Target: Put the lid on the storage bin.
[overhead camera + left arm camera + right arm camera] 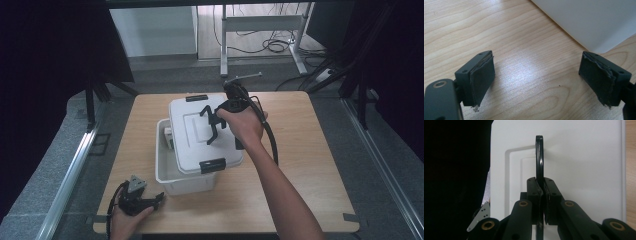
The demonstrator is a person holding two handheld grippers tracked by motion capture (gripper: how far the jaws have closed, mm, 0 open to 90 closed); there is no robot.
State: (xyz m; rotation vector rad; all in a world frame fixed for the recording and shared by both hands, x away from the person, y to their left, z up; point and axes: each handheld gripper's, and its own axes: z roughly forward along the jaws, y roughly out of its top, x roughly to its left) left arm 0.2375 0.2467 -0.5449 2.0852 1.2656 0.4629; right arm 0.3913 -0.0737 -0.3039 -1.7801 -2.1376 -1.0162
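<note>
The white box (185,175) stands near the middle of the table (310,165). Its lid (200,137) is off its seat, tilted and skewed across the box's right side, leaving the left part of the opening exposed. The lid hangs this way because the right gripper (214,124) carries it by the black handle (539,157): jaws closed tight on the handle, which stands edge-on between them. The purpose appears to be removing or refitting the lid. The left gripper (142,200) rests on the table just in front of the box's near-left corner, jaws spread wide, holding nothing.
</note>
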